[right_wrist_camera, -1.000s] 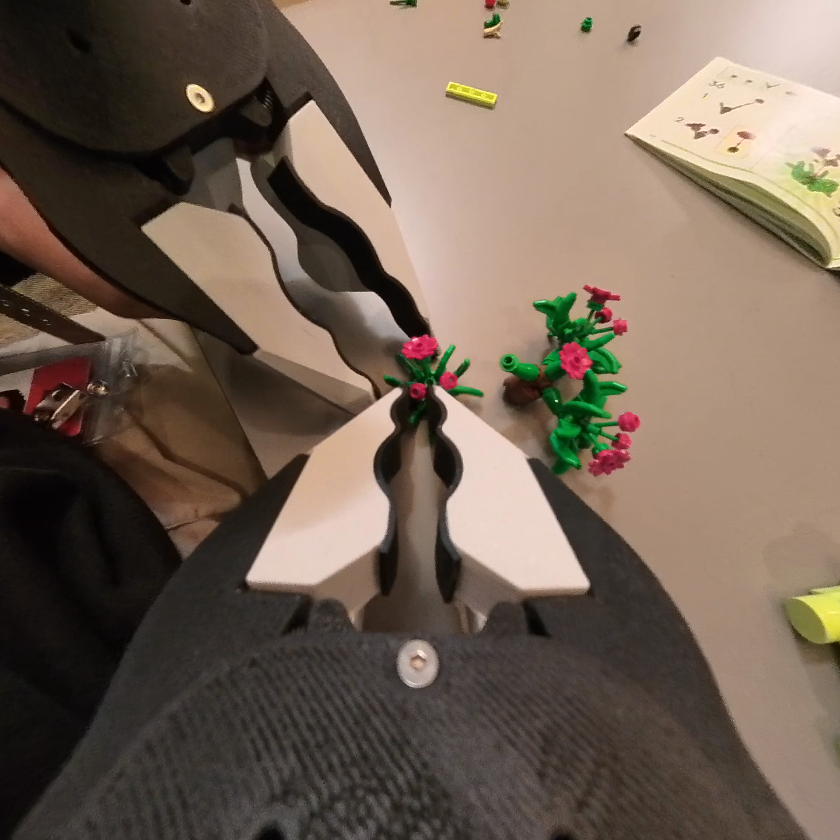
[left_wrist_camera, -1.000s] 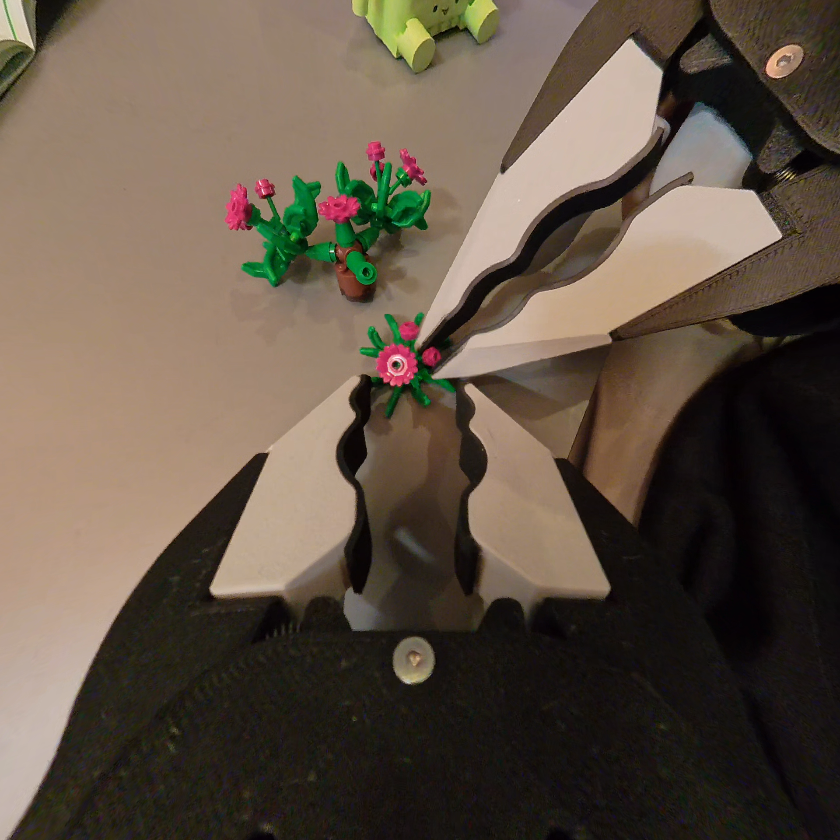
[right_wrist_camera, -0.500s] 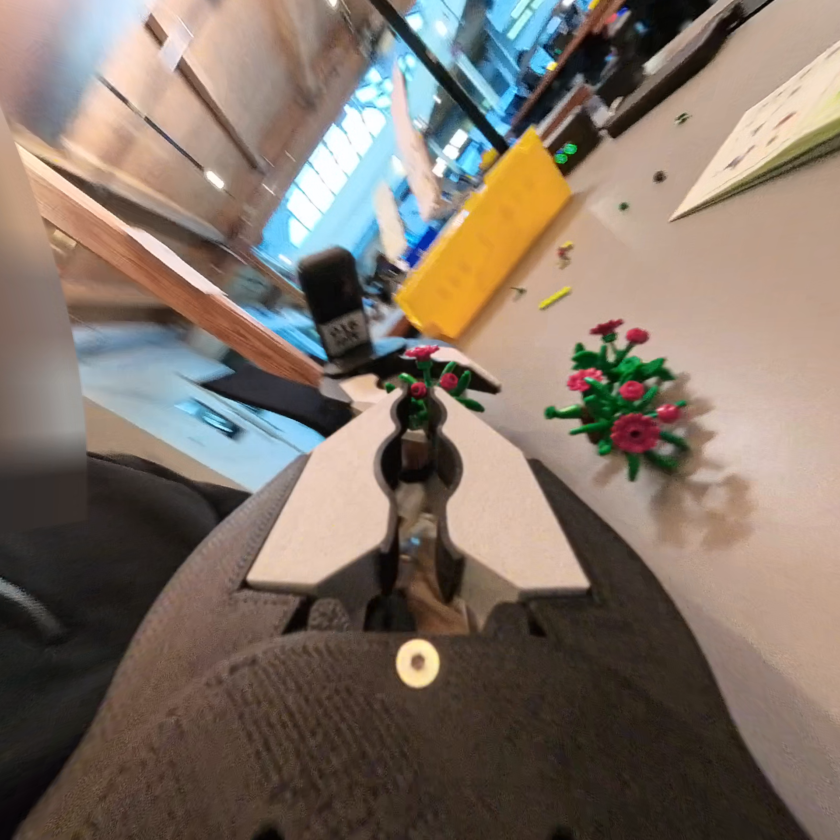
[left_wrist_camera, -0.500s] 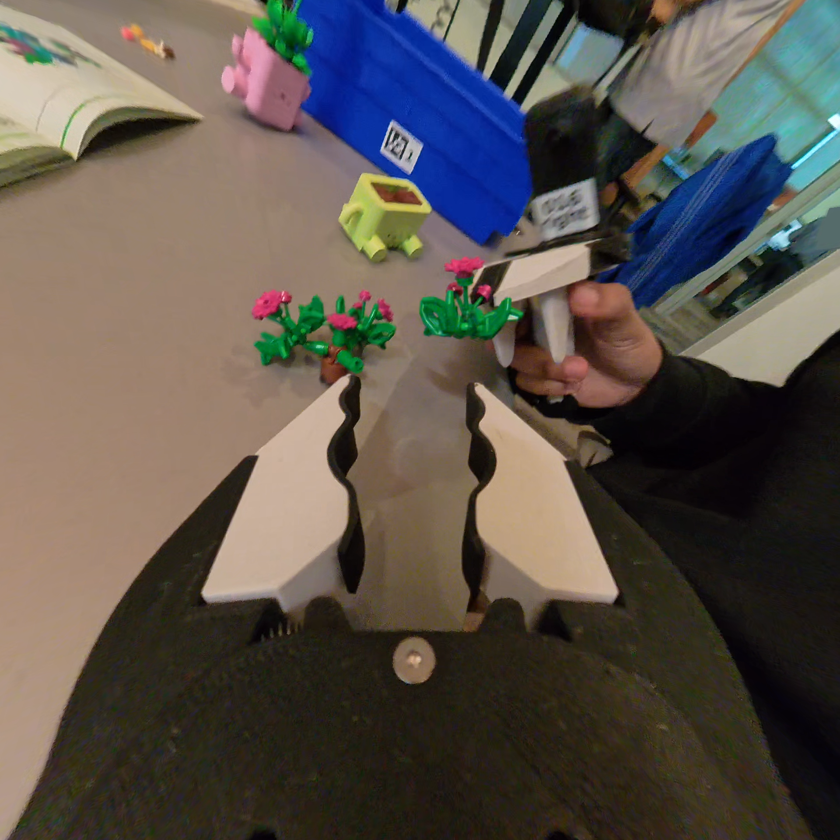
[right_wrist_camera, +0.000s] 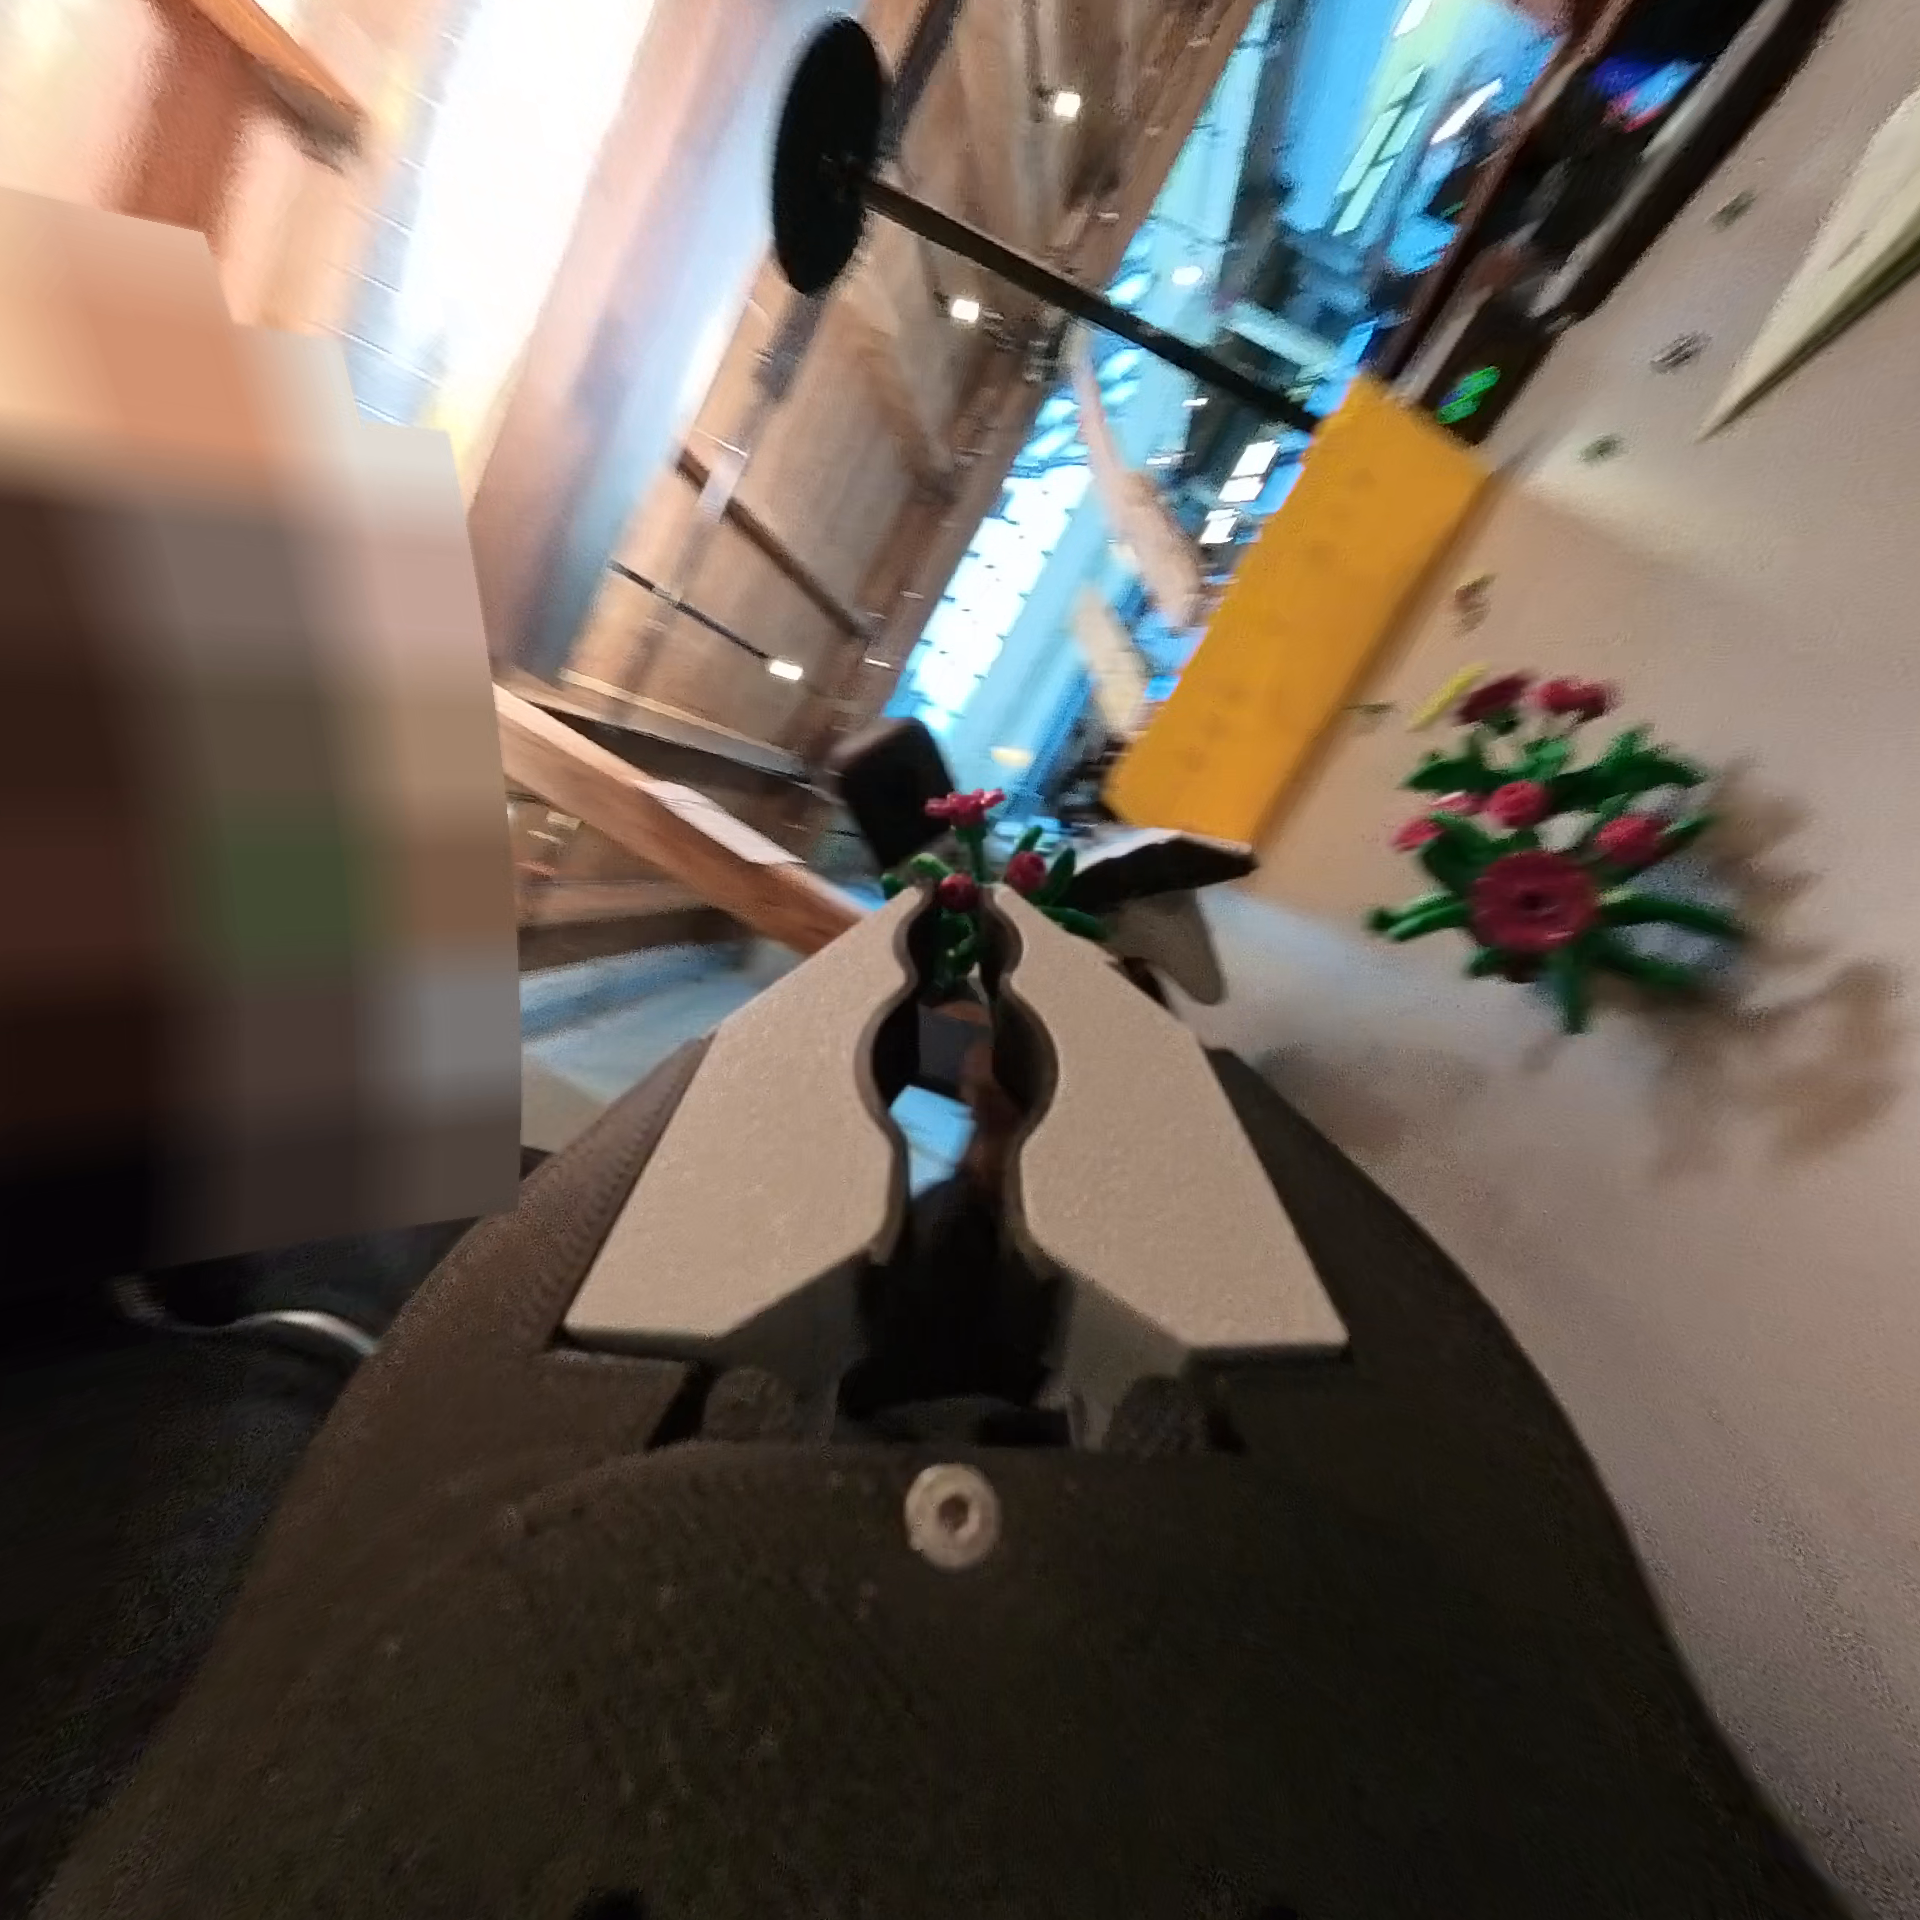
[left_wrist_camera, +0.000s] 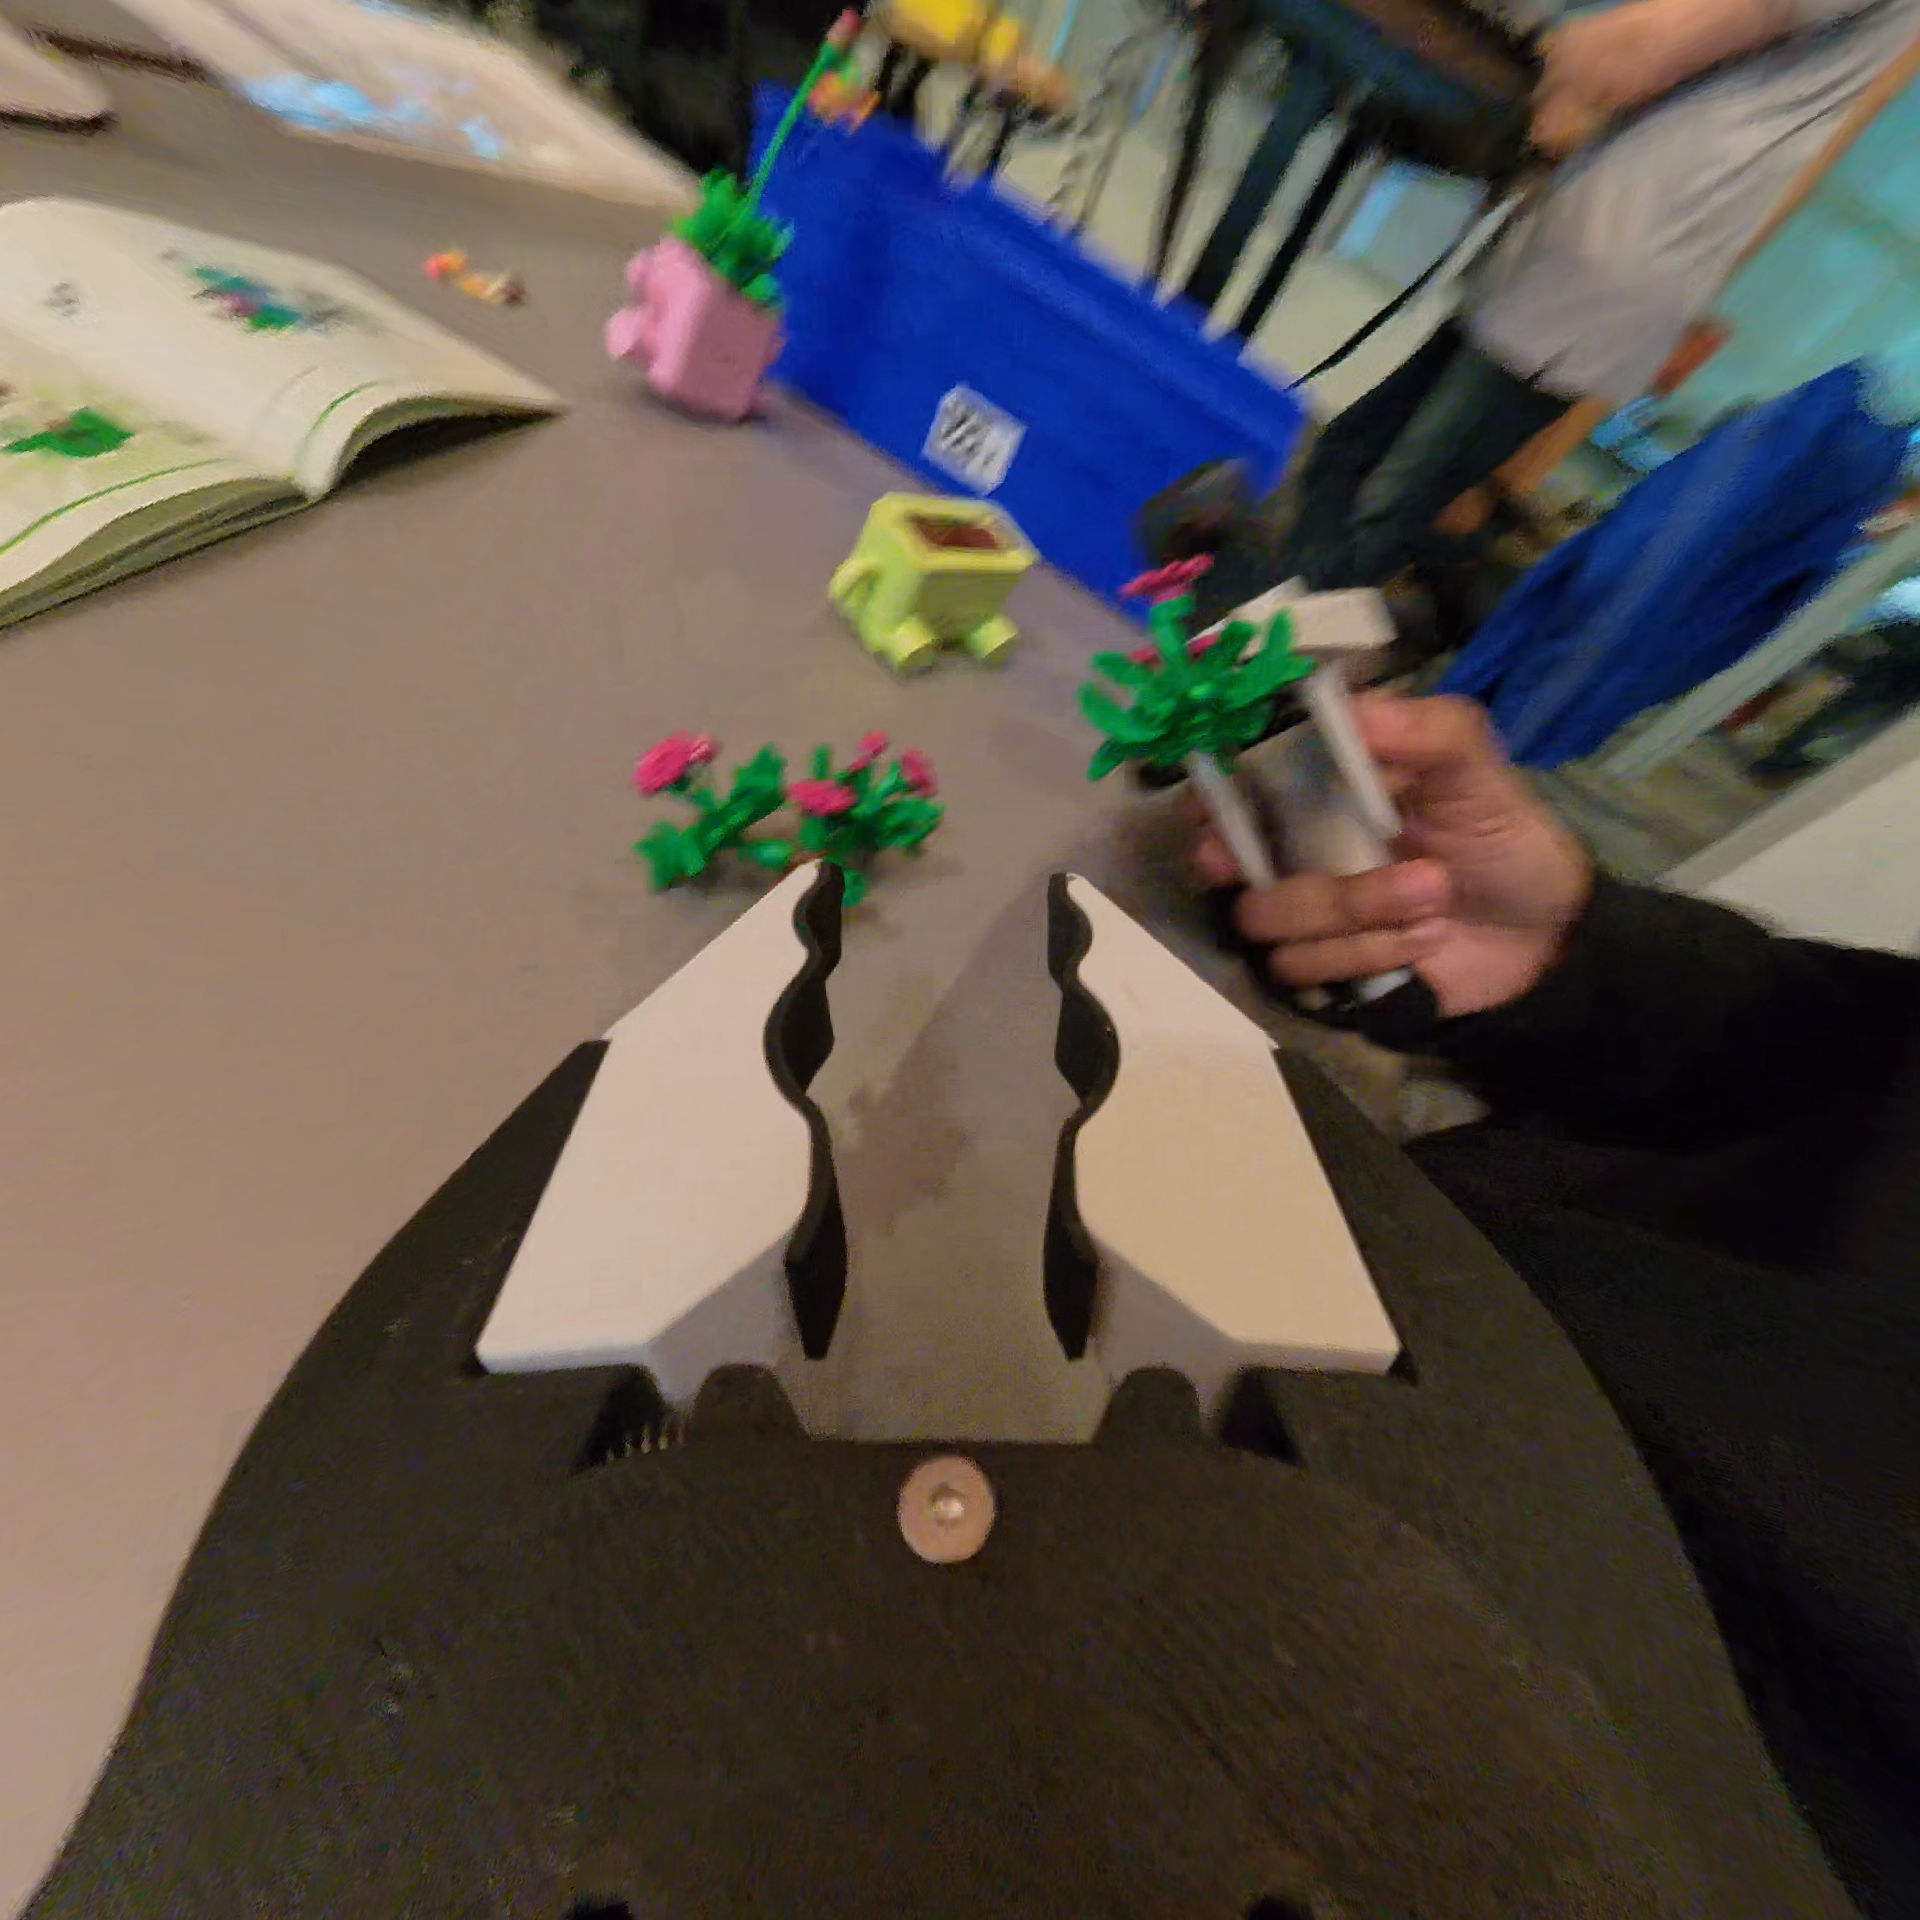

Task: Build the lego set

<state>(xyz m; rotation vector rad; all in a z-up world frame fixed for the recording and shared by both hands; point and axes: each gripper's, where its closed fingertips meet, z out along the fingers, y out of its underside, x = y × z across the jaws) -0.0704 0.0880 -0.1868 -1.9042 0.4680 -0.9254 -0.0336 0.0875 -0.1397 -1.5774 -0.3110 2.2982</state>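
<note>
Left hand-held gripper (left_wrist_camera: 940, 894): black body, grey wedge fingers, wavy black pads, silver screw; black sleeve (left_wrist_camera: 1683, 1039).

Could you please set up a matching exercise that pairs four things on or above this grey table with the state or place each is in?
Things:
1. small green sprig with pink flowers
2. lime-green square brick pot
3. pink square brick pot
4. left gripper

States:
A. open, with nothing between its fingers
B. has green leaves sticking out of its top
C. clamped in the right gripper, above the table
D. stands on the table with no plant in it

Pairs: 1-C, 2-D, 3-B, 4-A
</note>
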